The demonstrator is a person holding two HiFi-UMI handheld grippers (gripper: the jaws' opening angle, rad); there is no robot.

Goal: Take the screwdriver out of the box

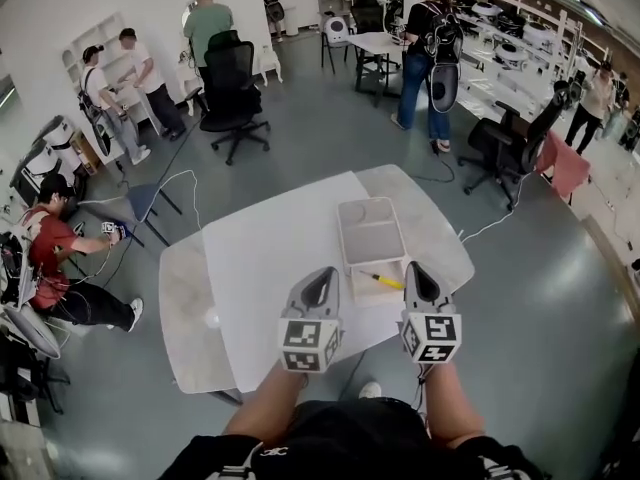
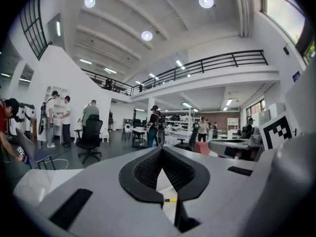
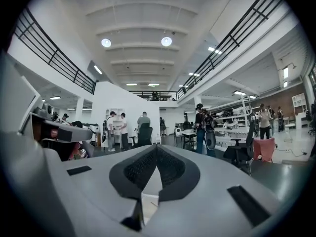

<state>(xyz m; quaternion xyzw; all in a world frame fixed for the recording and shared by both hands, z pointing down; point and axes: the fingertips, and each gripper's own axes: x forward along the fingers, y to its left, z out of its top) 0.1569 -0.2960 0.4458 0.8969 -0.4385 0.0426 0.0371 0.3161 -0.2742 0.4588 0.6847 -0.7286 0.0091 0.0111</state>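
A shallow white box [image 1: 343, 230] with two compartments lies on the white table [image 1: 270, 268]. The screwdriver [image 1: 383, 280], with a yellow handle, rests slantwise in the near compartment. My left gripper [image 1: 322, 274] hovers over the table just left of the box's near end, jaws shut and empty. On the box's near right corner side, my right gripper [image 1: 418, 269] is shut too, holding nothing. In the left gripper view the jaw tips [image 2: 161, 149] meet, and a bit of the yellow screwdriver [image 2: 170, 200] shows below them. The right gripper [image 3: 156, 146] looks level across the room.
The white top lies over a rounded grey table [image 1: 185, 308] with a small white object [image 1: 211, 318] on it. A black office chair [image 1: 232, 88] and several people stand beyond. A person sits on the floor [image 1: 60, 258] at left. Cables trail across the floor.
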